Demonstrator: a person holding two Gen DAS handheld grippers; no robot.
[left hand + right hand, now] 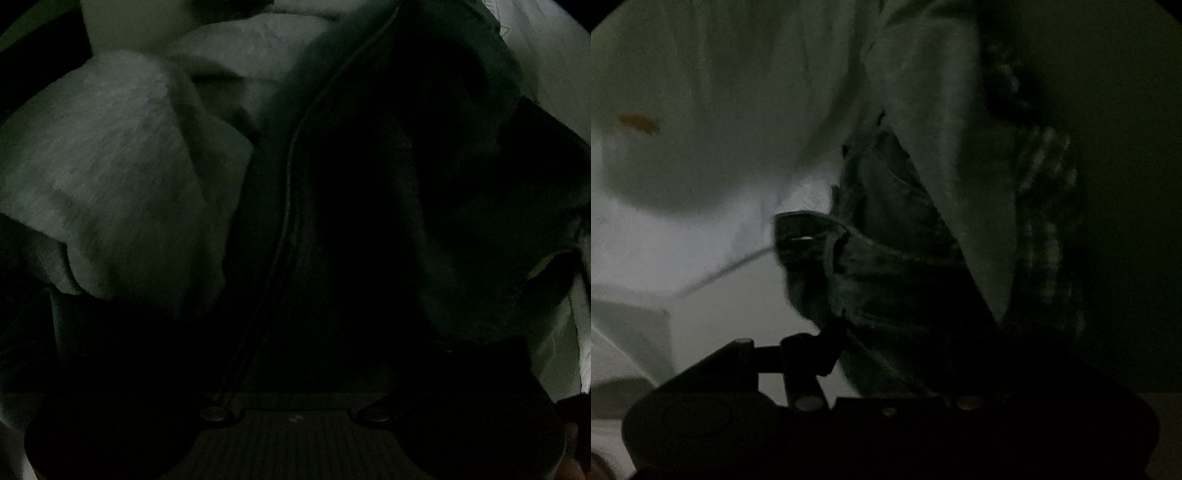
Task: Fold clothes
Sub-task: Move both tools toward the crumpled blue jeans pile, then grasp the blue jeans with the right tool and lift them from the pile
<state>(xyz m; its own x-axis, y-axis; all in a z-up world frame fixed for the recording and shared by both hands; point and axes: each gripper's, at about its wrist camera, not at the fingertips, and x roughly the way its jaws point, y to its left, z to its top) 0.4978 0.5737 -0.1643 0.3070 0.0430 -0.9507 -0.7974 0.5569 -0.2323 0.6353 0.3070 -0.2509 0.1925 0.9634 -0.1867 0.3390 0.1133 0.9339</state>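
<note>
Both views are coming through very dark, so I am reporting only what I can make out.

Left wrist view: my left gripper (295, 369) is pointing steeply down into a heap of clothes. A dark garment (354, 206) with a long stitched seam is filling the middle of the view and is draping right over the gripper's body; the fingers are lost in shadow beneath it, so I cannot tell whether they are apart, together or clamped on cloth. A pale grey garment (110, 177) is lying bunched to the left of the dark one, touching it along its edge. A strip of white cloth (546, 66) is showing along the right border.

Right wrist view: my right gripper (886, 350) is pointing roughly level. Blue jeans (886, 258) are sitting over its right side and covering that finger. The left finger (812, 354) is showing in silhouette against a pale surface (720, 314), just beside the denim edge. I cannot tell whether the pads are pressing on the jeans. A pale garment (942, 166) is hanging behind the jeans, and a plaid garment (1049, 206) is hanging to its right.
</note>
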